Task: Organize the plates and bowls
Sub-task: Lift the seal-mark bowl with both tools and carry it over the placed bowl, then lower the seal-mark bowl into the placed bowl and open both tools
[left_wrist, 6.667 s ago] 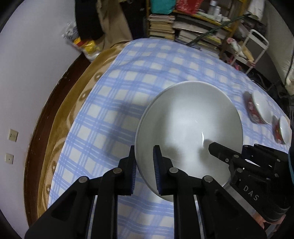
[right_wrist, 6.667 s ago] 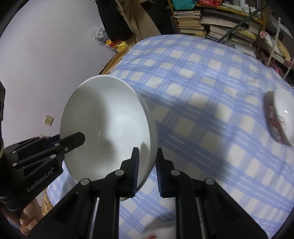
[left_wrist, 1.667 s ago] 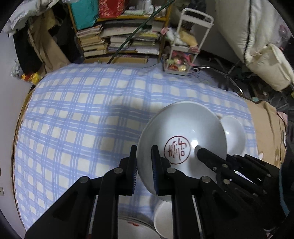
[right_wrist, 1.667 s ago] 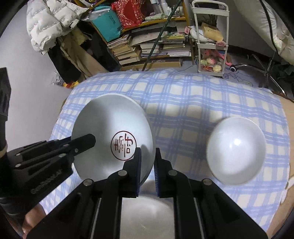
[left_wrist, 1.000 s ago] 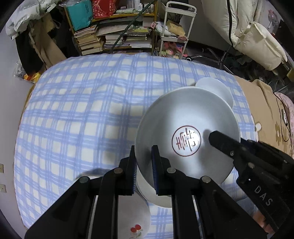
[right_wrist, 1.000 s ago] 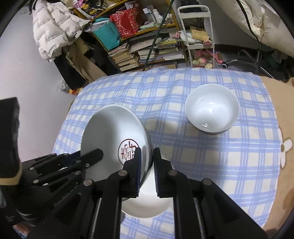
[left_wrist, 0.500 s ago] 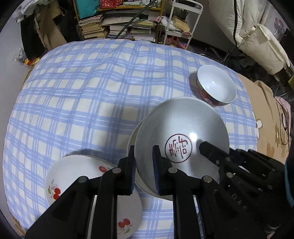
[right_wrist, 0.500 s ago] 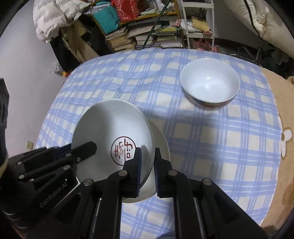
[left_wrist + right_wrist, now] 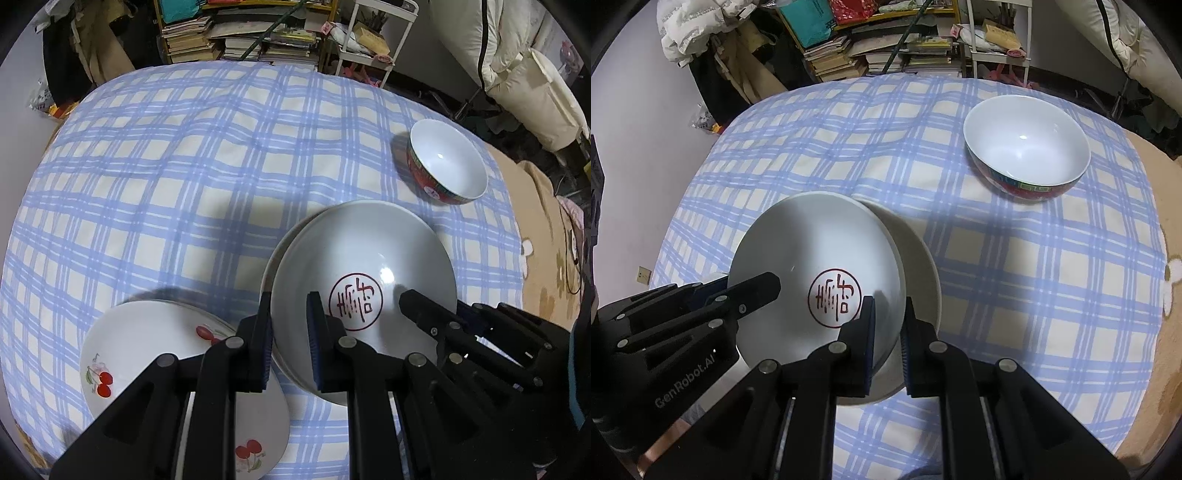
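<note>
Left wrist only: perhaps stacked cherry plates [image 9: 147, 354].

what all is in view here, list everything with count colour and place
stamped dish: 1, white with a red round mark inside, held at its rim by both grippers over a plain dish
plain dish: 1, white, on the cloth right under the stamped dish, only its edge shows
cherry plate: 1, white with red cherries, on the cloth left of the dishes
bowl: 1, white inside, red patterned outside, far right of the cloth
cloth: 1, blue and cream check, covers the table
books: a stack, mixed colours, on the floor beyond the table
cart: 1, white, beside the books
left gripper: black, shut on the stamped dish's left rim
right gripper: black, shut on its right rim
</note>
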`<action>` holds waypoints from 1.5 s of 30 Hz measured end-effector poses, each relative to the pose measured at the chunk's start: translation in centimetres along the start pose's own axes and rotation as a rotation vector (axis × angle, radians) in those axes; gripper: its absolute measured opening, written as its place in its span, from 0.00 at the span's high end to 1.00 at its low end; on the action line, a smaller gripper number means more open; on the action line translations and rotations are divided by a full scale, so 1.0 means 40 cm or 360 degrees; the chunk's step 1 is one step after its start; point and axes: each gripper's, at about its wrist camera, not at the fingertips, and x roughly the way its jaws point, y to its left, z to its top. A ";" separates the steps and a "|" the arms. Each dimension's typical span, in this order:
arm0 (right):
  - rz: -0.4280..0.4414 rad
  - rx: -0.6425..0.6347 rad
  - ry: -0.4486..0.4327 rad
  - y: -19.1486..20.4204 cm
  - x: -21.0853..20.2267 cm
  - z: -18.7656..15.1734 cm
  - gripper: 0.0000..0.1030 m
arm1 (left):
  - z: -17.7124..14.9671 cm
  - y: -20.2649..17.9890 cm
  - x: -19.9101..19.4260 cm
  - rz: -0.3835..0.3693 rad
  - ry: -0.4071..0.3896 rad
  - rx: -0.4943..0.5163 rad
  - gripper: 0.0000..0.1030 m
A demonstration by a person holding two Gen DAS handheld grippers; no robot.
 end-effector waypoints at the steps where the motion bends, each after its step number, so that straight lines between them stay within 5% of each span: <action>1: -0.0002 -0.0003 0.0006 0.000 0.002 0.001 0.86 | -0.001 -0.001 0.003 0.0005 0.0001 0.0005 0.85; 45: -0.0056 -0.0017 -0.0011 -0.014 -0.015 -0.011 0.86 | -0.042 -0.022 -0.012 0.0063 0.0034 0.0033 0.85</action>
